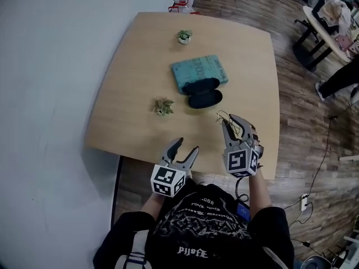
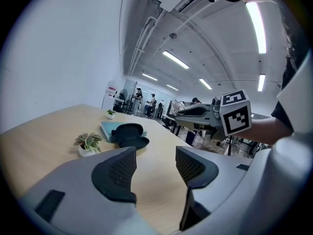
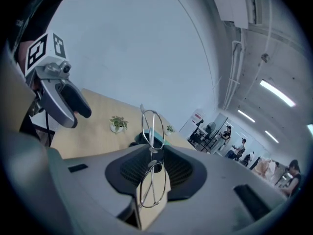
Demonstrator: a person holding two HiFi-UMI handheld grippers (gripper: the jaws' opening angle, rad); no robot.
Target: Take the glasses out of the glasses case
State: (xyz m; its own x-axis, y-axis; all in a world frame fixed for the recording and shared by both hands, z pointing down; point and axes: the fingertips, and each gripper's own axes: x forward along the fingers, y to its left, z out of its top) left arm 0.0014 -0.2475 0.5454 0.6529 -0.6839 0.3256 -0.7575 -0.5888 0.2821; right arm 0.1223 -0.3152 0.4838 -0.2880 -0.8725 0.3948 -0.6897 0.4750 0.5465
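Observation:
The black glasses case [image 1: 202,92] lies open on a teal book [image 1: 199,72] in the middle of the wooden table [image 1: 129,94]; it also shows in the left gripper view, case [image 2: 129,133]. Thin wire-framed glasses [image 3: 152,129] stand upright between the pads of my right gripper [image 3: 155,155], which is shut on them. In the head view the right gripper [image 1: 231,120] holds the glasses [image 1: 223,116] above the table's near edge, right of and nearer than the case. My left gripper [image 1: 187,145] hovers open and empty at the near edge, jaws apart [image 2: 154,163].
Two small potted plants stand on the table: one [image 1: 164,106] left of the case, one [image 1: 183,36] at the far side. A white wall runs along the left. Wooden floor, cables and other desks with people lie to the right.

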